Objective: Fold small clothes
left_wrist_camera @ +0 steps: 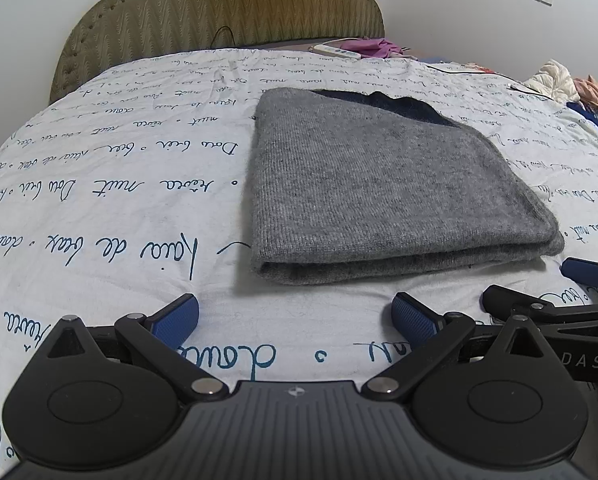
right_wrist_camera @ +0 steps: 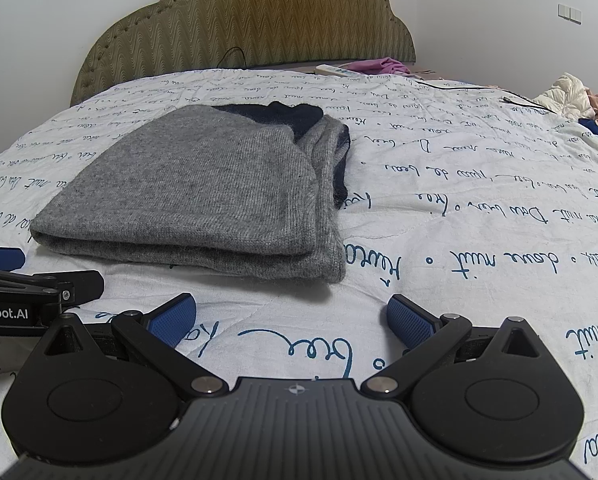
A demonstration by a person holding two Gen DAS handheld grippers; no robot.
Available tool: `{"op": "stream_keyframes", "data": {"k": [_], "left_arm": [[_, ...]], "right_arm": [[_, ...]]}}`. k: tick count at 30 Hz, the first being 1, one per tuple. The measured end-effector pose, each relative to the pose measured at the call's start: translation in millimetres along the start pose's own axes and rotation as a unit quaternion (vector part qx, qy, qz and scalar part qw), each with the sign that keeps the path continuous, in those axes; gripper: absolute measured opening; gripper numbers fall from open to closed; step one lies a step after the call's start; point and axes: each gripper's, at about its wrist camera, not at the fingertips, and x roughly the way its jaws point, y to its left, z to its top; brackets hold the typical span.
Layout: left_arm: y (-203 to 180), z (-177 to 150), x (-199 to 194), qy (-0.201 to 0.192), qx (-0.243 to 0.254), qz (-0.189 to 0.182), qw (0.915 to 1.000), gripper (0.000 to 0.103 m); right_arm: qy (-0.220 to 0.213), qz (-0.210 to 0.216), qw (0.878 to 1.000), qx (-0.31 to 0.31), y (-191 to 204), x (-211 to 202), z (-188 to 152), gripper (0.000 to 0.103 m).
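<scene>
A grey knit garment [left_wrist_camera: 379, 184] lies folded into a flat stack on the white bedspread [left_wrist_camera: 99, 200], with a dark navy part showing at its far edge. In the right wrist view the same garment [right_wrist_camera: 203, 196] sits ahead and to the left. My left gripper [left_wrist_camera: 295, 316] stands open just short of the garment's near fold, nothing between its blue pads. My right gripper [right_wrist_camera: 291, 318] is open too, over bare bedspread [right_wrist_camera: 459, 200] near the garment's right corner. Each gripper shows at the edge of the other's view.
A padded olive headboard [left_wrist_camera: 227, 4] stands at the far end of the bed. Near it lie a white remote [left_wrist_camera: 339, 51] and pink cloth [left_wrist_camera: 375, 46]. More clothes [left_wrist_camera: 559, 84] are piled at the far right, with a thin black cable [right_wrist_camera: 459, 87] across the bedspread.
</scene>
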Motion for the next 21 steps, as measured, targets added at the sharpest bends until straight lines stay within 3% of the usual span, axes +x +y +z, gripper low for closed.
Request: {"op": "stream_keyframes", "data": {"k": [21], "left_arm": [[-1.4, -0.6, -2.0, 0.006, -0.006, 0.003, 1.0, 0.103]], "right_arm": [[0.004, 0.005, 1.0, 0.002, -0.5, -0.9, -1.8, 0.102]]}}
